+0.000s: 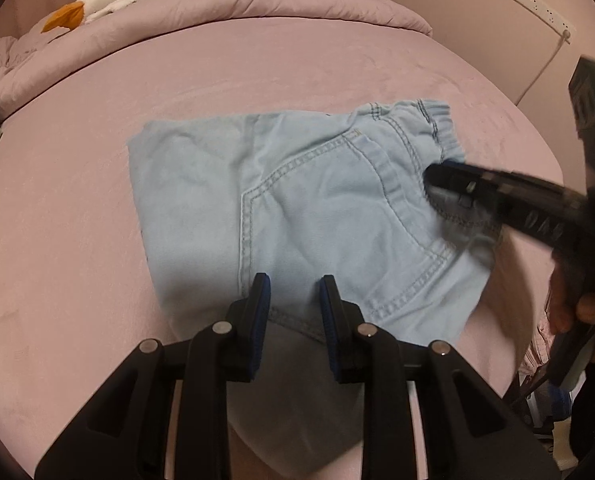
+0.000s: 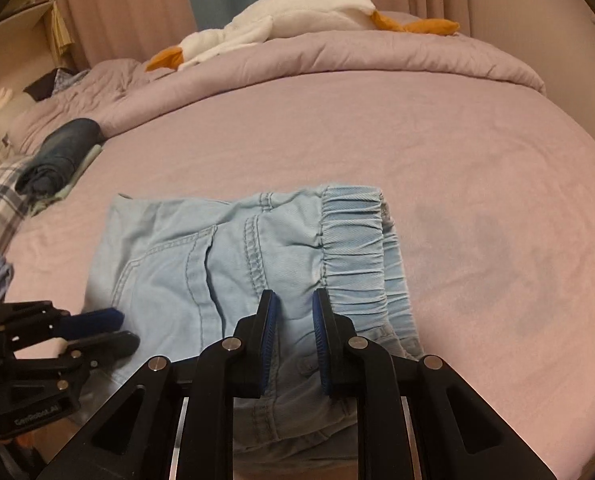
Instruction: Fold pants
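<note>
Light blue denim pants (image 1: 297, 208) lie folded into a compact rectangle on the pink bed sheet (image 1: 77, 220), back pocket up, elastic waistband (image 2: 353, 240) at the right end. My left gripper (image 1: 295, 284) is open and empty over the pants' near edge; it also shows at the left of the right wrist view (image 2: 123, 330). My right gripper (image 2: 295, 300) is open and empty just above the waistband end; in the left wrist view it is blurred (image 1: 433, 178) by the waistband.
A rolled pink duvet (image 2: 337, 56) with a white plush goose (image 2: 297, 12) lies at the back. Folded dark jeans (image 2: 61, 152) and plaid cloth (image 2: 5, 196) sit at the left. A power strip (image 1: 533, 0) hangs on the right wall.
</note>
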Available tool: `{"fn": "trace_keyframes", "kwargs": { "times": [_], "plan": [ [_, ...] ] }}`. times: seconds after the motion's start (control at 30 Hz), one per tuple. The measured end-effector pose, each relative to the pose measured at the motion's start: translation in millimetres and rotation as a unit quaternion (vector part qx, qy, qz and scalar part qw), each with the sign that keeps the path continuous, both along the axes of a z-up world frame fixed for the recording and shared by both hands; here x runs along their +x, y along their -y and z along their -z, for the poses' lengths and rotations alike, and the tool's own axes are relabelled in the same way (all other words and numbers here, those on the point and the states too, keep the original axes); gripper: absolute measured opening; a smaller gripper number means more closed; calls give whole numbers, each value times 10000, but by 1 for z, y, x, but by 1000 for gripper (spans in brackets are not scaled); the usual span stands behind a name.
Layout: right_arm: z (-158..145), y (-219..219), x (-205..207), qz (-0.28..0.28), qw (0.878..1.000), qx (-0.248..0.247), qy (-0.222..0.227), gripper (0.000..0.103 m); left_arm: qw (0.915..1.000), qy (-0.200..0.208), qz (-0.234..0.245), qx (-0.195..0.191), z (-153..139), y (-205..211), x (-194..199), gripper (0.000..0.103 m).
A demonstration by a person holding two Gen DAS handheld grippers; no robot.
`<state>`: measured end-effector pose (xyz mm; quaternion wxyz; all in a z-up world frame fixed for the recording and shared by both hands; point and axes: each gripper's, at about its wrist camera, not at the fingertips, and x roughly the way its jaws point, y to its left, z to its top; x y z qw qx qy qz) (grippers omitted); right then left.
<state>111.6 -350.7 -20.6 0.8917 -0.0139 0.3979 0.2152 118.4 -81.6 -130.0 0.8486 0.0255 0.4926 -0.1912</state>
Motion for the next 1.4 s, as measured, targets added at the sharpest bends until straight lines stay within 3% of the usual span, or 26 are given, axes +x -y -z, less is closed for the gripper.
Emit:
{"fn": "trace_keyframes", "kwargs": {
  "times": [0.2, 0.3, 0.4, 0.5, 0.63, 0.93, 1.1, 1.2, 1.4],
  "plan": [
    [-20, -1, 1, 59, 9991, 17, 422, 18, 10000, 39, -72, -45, -3, -2, -19, 28],
    [-13, -7, 17, 73, 9992, -188, 334, 18, 10000, 60, -50, -43, -3, -4, -30, 32],
    [6, -16, 35, 114, 9986, -508, -39, 18, 9999, 2, -71, -101, 0, -7, -36, 33],
    [8, -18, 39, 164, 9981, -592, -54, 18, 9998, -48, -108, -162, 1, -9, -39, 34],
    [0, -15, 33, 190, 9983, -548, -37, 18, 9997, -88, -146, -183, 2, -9, -42, 36],
    [-15, -8, -13, 29, 9979, -476, 439, 18, 9995, -118, -172, -228, 3, -10, -40, 36],
    [13, -14, -27, -66, 9917, -1207, 443, 19, 9996, -105, -167, -218, 4, -10, -40, 36],
    [22, -21, -36, -136, 9843, -1596, 742, 19, 9996, -85, -170, -198, 4, -10, -42, 36],
    [12, -7, -28, -43, 9936, -1047, 415, 19, 9995, 56, -215, -216, -4, -13, -45, 36]
  ]
}}
